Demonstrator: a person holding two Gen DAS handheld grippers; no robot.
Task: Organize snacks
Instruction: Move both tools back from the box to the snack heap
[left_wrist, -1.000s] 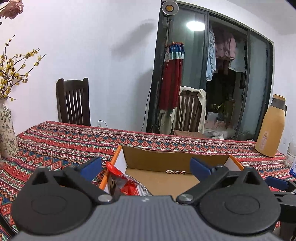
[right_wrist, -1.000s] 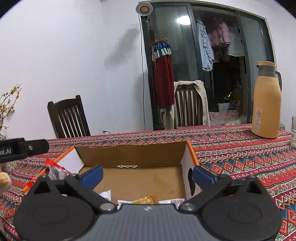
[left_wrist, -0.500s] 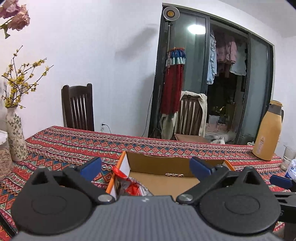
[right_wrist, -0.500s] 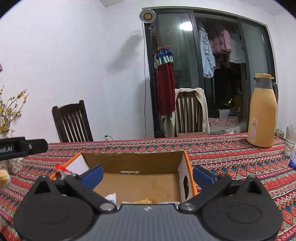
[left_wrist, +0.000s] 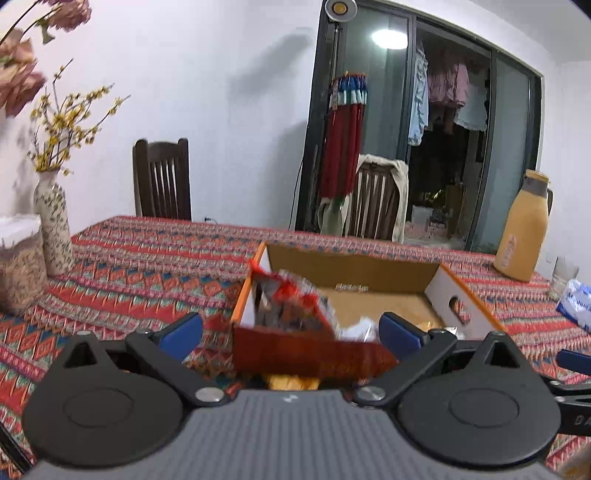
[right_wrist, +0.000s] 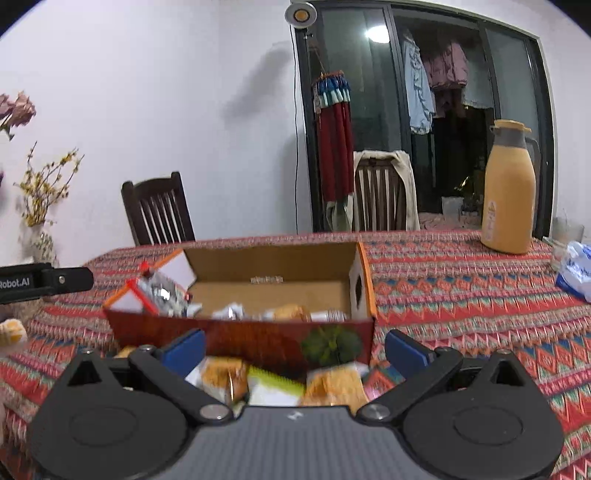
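Observation:
An open cardboard box (right_wrist: 273, 273) with orange rims stands on the patterned tablecloth, its red-brown near wall (left_wrist: 310, 356) facing me. A red and silver snack packet (left_wrist: 291, 299) leans against its left inner wall. Several small wrapped snacks (right_wrist: 288, 312) lie on the box floor. Loose snack packets (right_wrist: 225, 376) lie on the cloth in front of the box, low between the right fingers. My left gripper (left_wrist: 291, 328) is open just before the box's left end. My right gripper (right_wrist: 293, 347) is open above the loose packets. Neither holds anything.
A tan thermos (right_wrist: 509, 188) stands at the back right, with a blue and white pack (right_wrist: 576, 269) near it. A flower vase (left_wrist: 53, 229) and a woven container (left_wrist: 20, 262) stand at the left. Two wooden chairs stand behind the table (left_wrist: 147, 258).
Both grippers have drawn back from the box. Its near wall now shows, and loose packets in front of it have come into the right wrist view. Both stay open.

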